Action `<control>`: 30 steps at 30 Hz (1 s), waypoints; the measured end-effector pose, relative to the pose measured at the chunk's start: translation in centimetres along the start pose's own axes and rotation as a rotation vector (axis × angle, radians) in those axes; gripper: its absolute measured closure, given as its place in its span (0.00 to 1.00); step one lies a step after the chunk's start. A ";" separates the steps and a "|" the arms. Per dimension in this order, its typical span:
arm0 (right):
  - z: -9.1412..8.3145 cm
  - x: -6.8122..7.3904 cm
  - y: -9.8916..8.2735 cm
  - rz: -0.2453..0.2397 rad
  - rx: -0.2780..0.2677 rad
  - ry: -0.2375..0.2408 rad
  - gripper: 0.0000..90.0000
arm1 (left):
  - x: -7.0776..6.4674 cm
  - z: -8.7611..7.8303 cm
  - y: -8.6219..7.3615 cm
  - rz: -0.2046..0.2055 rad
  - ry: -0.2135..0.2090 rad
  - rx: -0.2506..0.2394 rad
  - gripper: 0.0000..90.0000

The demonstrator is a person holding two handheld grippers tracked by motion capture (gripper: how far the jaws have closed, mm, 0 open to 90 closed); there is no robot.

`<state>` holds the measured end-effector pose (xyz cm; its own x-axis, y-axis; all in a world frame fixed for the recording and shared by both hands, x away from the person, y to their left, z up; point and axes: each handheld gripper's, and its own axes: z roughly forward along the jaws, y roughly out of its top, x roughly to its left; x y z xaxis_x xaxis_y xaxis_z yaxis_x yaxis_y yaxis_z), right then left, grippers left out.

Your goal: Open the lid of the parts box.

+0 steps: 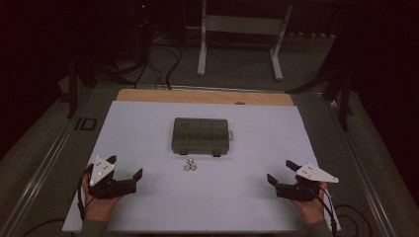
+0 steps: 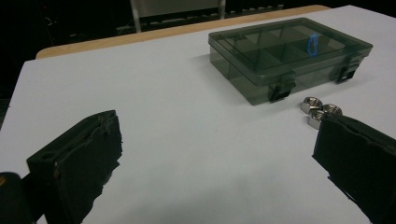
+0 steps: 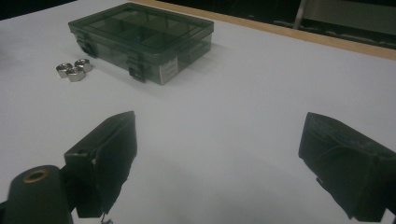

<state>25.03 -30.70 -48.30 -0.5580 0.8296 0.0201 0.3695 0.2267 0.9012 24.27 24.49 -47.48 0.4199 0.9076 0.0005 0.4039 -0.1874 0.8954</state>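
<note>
A dark translucent compartment box with two front latches lies shut in the middle of the white table top. Three metal hex nuts sit in a cluster just in front of it. My left gripper rests near the front left, jaws wide apart and empty, and it points toward the middle. My right gripper mirrors it at the front right, open and empty. In the left gripper view the box and nuts lie ahead to the right. The right gripper view has the box and nuts at the upper left.
A wooden strip runs along the table's far edge. Beyond it a white metal frame stands on the floor among cables. Dark stands flank the table on both sides.
</note>
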 end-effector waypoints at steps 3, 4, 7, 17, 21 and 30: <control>0.0 0.0 0.0 0.000 0.001 0.001 0.13 | 0.0 0.0 0.0 0.000 -0.002 0.003 0.02; 0.0 0.0 0.0 0.002 0.002 0.001 0.13 | 0.0 0.0 0.0 0.000 -0.001 0.002 0.02; 0.1 0.0 0.0 0.003 0.002 0.001 0.13 | 0.0 0.0 0.0 -0.001 -0.003 0.000 0.02; 0.2 0.0 0.0 0.005 0.006 0.005 0.13 | -0.2 0.3 0.2 0.005 -0.006 0.003 0.02; 0.4 0.0 0.1 0.010 0.004 0.011 0.13 | -0.5 0.5 0.3 0.008 -0.017 0.004 0.02; 0.9 0.2 0.6 0.012 0.000 0.022 0.13 | -0.8 0.7 0.5 0.012 -0.021 0.003 0.02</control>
<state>25.82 -29.97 -48.19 -0.5696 0.8209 0.0403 0.3762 0.2168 0.9008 24.71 23.41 -47.30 0.4413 0.8974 0.0020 0.4009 -0.1991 0.8942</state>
